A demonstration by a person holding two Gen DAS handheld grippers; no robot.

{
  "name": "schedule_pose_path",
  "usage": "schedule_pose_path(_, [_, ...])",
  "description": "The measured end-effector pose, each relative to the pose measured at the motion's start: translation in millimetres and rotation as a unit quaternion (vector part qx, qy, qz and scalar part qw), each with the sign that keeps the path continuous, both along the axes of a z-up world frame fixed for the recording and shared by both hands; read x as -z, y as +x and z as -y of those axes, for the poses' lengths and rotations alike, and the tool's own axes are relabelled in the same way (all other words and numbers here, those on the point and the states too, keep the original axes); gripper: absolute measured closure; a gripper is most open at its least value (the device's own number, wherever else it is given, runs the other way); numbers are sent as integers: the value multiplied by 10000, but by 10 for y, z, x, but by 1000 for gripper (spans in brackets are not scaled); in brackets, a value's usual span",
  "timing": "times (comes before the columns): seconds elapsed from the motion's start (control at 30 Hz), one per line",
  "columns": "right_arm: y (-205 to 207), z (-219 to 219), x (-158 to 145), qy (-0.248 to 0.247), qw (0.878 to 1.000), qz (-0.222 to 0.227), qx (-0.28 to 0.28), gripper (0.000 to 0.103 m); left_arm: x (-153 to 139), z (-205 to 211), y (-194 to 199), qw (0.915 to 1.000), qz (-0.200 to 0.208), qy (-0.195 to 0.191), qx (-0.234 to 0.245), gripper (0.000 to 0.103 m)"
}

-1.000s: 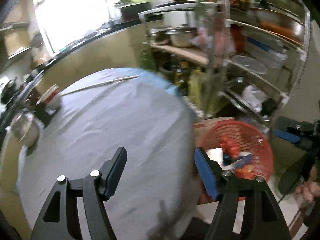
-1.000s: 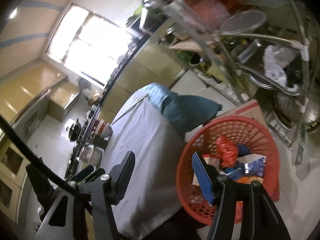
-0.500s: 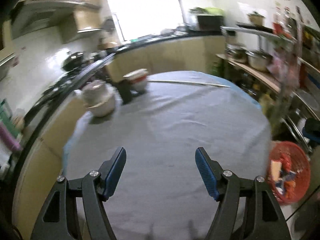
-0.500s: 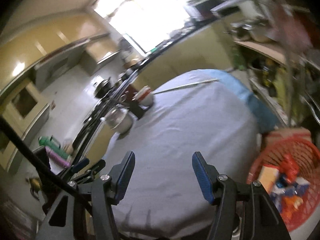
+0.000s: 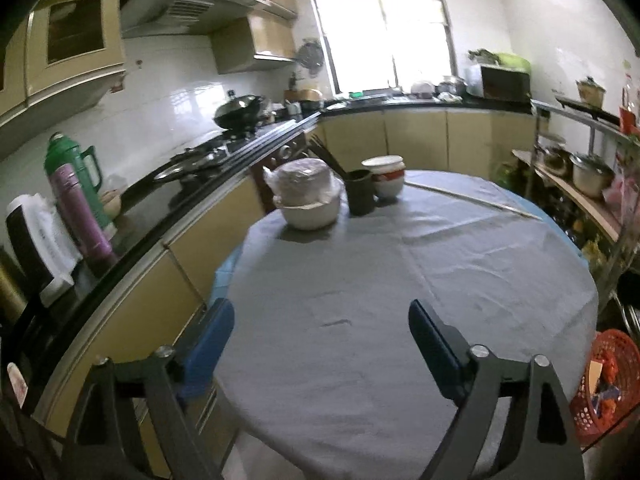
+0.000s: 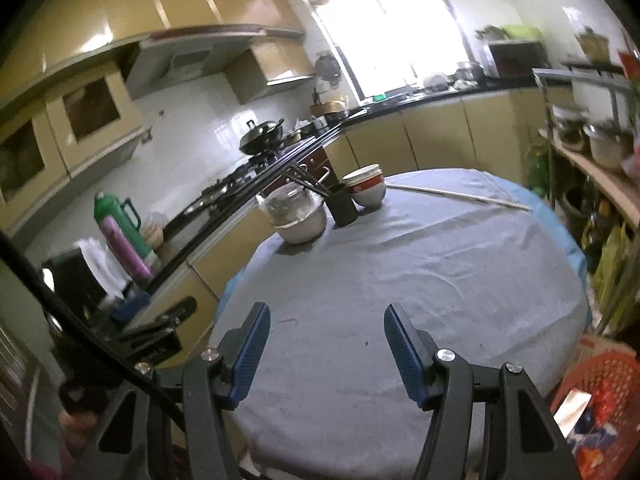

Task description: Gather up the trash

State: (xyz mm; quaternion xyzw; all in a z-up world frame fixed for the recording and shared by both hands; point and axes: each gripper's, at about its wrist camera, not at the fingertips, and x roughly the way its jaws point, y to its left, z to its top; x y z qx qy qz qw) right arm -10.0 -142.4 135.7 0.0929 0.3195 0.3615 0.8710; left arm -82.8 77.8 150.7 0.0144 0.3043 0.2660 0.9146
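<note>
Grey cloth is covering the round table (image 5: pixel 460 264) in the left wrist view, and the left gripper (image 5: pixel 320 344) is hanging over its near edge with its jaws opening wide — nothing is sitting between the blue pads. The red basket (image 5: pixel 600 384) of trash is standing on the floor at the lower right, well apart from this gripper and beyond the table's rim, with wrappers showing inside it. At the far side of the table a covered white pot (image 5: pixel 308 196), a dark cup (image 5: pixel 360 192) and stacked bowls (image 5: pixel 386 180) are grouped together.

From the right wrist view, the right gripper (image 6: pixel 326 344) is also pointing across the grey table (image 6: pixel 460 272), its jaws standing moderately apart and gripping nothing. Here the red basket (image 6: pixel 604 380) is lying low at the right, just beside the gripper's right finger but below the tabletop — colourful packets (image 6: pixel 592 420) are filling it. Part of the left gripper (image 6: pixel 160 328) is showing at the left edge.
</note>
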Motion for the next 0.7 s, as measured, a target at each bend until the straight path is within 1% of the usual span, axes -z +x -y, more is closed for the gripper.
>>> schedule_pose_path(0.1, [-77, -144, -26, -188, 9997, 152, -57, 39, -26, -70, -66, 9996, 70, 200, -191, 13])
schedule_pose_path(0.17, [-117, -257, -21, -312, 9992, 223, -94, 39, -28, -93, -89, 9995, 77, 217, -233, 12])
schedule_pose_path(0.33, [-125, -439, 7, -383, 9990, 207, -87, 39, -14, -228, -131, 9994, 40, 108, -334, 12])
schedule_pose_path(0.7, [-146, -689, 138, -557, 9983, 116, -102, 39, 10, -510, -227, 9980, 22, -122, -616, 12])
